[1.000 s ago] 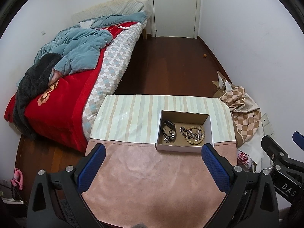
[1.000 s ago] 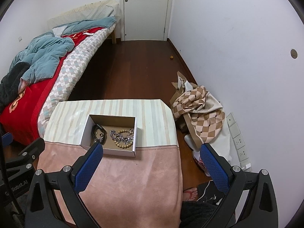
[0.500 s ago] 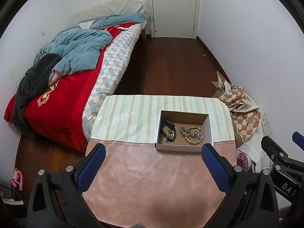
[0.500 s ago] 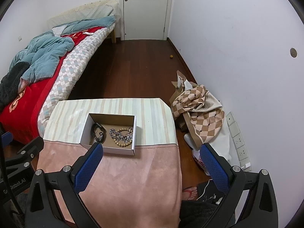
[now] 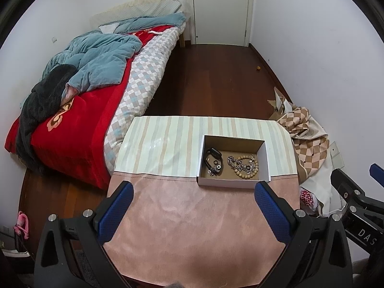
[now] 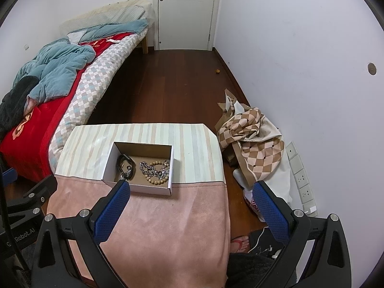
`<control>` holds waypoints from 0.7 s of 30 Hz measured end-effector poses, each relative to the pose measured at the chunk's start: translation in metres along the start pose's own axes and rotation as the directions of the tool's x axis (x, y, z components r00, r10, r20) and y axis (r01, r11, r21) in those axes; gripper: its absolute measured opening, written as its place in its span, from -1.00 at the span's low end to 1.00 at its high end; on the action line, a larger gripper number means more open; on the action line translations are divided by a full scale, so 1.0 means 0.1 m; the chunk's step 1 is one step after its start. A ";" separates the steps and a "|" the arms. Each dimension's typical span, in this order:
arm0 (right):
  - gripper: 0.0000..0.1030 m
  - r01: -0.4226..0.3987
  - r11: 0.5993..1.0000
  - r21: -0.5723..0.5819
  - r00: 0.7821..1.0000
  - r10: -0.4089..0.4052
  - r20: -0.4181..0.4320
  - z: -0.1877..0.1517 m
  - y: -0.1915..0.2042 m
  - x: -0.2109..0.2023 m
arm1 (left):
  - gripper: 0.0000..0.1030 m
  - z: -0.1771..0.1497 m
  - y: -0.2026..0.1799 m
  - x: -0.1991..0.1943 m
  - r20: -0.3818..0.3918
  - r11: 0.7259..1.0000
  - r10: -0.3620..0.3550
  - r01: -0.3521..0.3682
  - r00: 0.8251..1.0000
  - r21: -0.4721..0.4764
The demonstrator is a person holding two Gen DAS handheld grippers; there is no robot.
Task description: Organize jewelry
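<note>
An open white cardboard box (image 5: 230, 183) (image 6: 153, 188) sits on the table where the striped cloth meets the pink cloth. Inside lie a black watch (image 5: 213, 156) (image 6: 124, 162), small rings, a silver chain (image 5: 236, 163) (image 6: 148, 169) and a wooden bead bracelet (image 5: 252, 171) (image 6: 159, 180). My left gripper (image 5: 190, 189) is open and empty, held above the pink cloth short of the box. My right gripper (image 6: 190, 188) is open and empty, near the box's front right corner, over the table's right edge.
The table (image 5: 187, 228) carries a striped cloth (image 5: 163, 148) at the far half. A bed (image 5: 84, 110) with red and blue covers stands left. A checked cloth pile (image 6: 252, 139) lies on the floor at the right wall. A closed door (image 5: 220, 9) is at the far end.
Both grippers have drawn back and risen slightly; the box looks a little farther away. Both stay open and empty. The jewelry has not moved.
</note>
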State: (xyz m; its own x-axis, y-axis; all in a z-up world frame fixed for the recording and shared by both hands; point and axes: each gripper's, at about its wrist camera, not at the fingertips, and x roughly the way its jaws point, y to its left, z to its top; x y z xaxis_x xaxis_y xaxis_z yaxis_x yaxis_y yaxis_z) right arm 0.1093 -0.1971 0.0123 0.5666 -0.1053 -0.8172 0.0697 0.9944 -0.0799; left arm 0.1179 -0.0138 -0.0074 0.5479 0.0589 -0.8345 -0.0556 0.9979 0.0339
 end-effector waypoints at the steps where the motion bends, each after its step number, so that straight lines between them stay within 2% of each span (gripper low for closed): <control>1: 1.00 0.001 1.000 -0.001 1.000 -0.001 0.000 0.00 0.00 0.00 | 1.00 0.00 0.00 0.00 0.000 1.000 -0.001 0.001 1.000 0.000; 21: 1.00 0.004 1.000 -0.004 1.000 -0.004 -0.003 -0.01 0.00 0.00 | 1.00 -0.07 0.01 0.01 -0.009 1.000 -0.004 0.004 1.000 0.002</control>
State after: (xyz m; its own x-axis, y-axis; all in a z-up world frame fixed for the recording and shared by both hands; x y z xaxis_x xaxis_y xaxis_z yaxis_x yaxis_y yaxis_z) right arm 0.1084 -0.1972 0.0115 0.5642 -0.1095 -0.8183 0.0685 0.9940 -0.0858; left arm 0.1130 -0.0129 -0.0122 0.5407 0.0542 -0.8395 -0.0513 0.9982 0.0314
